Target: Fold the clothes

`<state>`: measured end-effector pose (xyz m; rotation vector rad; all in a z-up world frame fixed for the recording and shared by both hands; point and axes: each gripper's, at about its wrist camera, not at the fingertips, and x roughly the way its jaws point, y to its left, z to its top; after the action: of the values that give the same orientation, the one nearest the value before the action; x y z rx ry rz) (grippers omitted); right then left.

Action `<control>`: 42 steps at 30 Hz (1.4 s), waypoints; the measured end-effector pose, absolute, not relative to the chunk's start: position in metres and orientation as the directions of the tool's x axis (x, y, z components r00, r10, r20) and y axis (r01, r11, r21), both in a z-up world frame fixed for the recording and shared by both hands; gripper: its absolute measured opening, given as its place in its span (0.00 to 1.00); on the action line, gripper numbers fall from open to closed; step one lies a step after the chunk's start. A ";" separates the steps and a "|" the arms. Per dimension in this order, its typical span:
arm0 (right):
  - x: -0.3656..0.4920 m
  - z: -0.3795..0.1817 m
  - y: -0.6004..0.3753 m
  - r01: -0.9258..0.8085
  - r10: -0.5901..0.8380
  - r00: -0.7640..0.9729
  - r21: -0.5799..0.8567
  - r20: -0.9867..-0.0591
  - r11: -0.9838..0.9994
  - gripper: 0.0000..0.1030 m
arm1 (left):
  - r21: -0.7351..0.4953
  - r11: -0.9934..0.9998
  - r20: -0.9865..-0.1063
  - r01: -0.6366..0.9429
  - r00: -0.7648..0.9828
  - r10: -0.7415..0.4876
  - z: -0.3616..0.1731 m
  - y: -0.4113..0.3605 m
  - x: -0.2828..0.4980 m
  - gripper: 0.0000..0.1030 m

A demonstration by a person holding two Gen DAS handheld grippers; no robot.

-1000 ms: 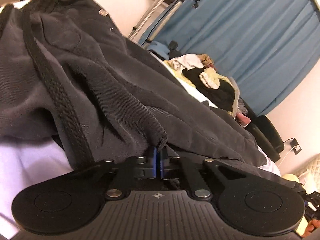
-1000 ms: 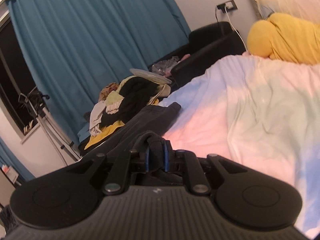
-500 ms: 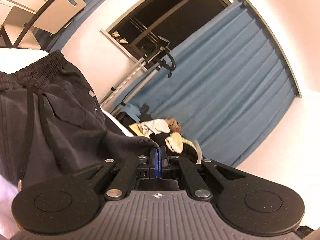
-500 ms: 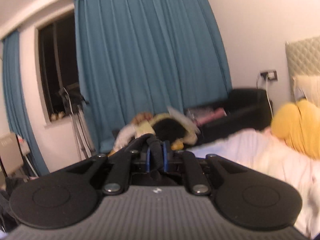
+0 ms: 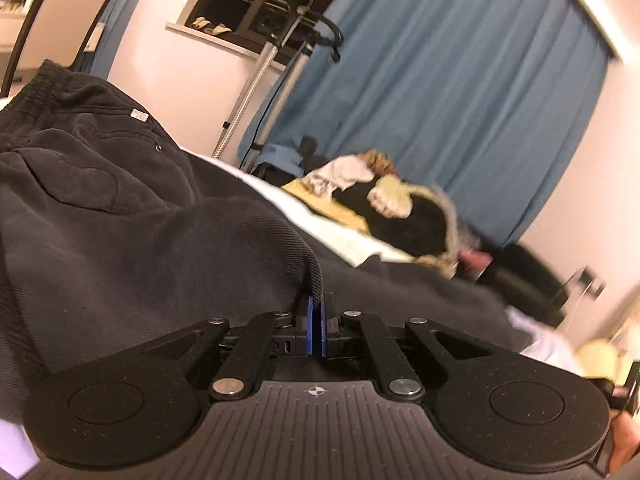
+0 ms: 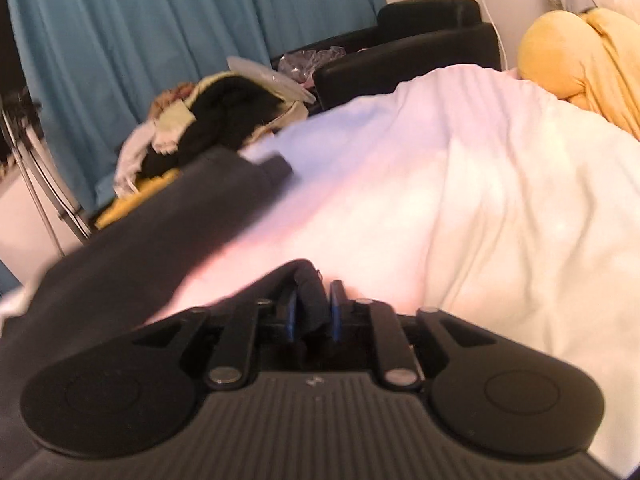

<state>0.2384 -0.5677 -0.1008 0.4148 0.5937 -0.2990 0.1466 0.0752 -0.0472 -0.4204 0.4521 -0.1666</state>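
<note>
Dark grey trousers (image 5: 132, 216) with an elastic waistband lie across the bed and fill the left of the left wrist view. My left gripper (image 5: 317, 322) is shut on a hem of that fabric, which rises in a fold just above the blue pads. In the right wrist view the same dark trousers (image 6: 168, 216) stretch away to the upper left over the pale bedding. My right gripper (image 6: 313, 314) is shut on a thick bunch of the dark cloth held between its blue pads.
A pile of mixed clothes (image 5: 384, 204) lies at the far end of the bed before the blue curtain (image 5: 460, 92). A pale duvet (image 6: 460, 184) covers the bed, with a yellow cushion (image 6: 576, 52) at the right. A black armchair (image 6: 412, 52) stands behind. A metal stand (image 5: 256, 92) rises by the window.
Both grippers swung up half a second ago, lifting the trousers, and have come back down towards the bed. Each still holds its piece of cloth.
</note>
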 end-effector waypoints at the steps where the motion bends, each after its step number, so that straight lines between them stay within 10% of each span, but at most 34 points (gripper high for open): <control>1: 0.240 -0.106 -0.565 0.378 -0.159 0.796 0.274 -0.584 0.885 0.31 | -0.415 0.908 -0.395 0.064 0.886 -0.243 -0.050 0.074 0.150 0.05; 4: 0.243 -0.112 -0.566 0.332 -0.127 0.811 0.270 -0.572 0.904 0.43 | -0.420 0.905 -0.405 0.068 0.879 -0.254 -0.055 0.074 0.152 0.18; 7: 0.230 -0.103 -0.566 0.312 -0.098 0.820 0.297 -0.563 0.903 0.69 | -0.420 0.901 -0.403 0.106 0.868 -0.290 -0.054 0.072 0.152 0.57; 11: 0.197 -0.079 -0.558 0.301 -0.072 0.840 0.351 -0.538 0.886 0.71 | -0.372 0.917 -0.372 0.144 0.882 -0.290 -0.045 0.062 0.135 0.86; 25: 0.122 -0.017 -0.424 0.160 0.300 0.838 0.730 -0.456 0.664 0.71 | -0.491 0.870 -0.378 -0.045 0.911 -0.167 -0.010 0.132 0.034 0.87; 42: 0.133 -0.089 -0.410 0.389 0.353 0.714 0.761 -0.605 0.519 0.71 | -0.785 0.263 -0.584 -0.561 0.812 -0.009 -0.079 0.311 0.042 0.85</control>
<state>0.1330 -0.4098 -0.0892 1.0575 0.8160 -0.0248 0.0415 0.3113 -0.0787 -1.2628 0.5367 0.3988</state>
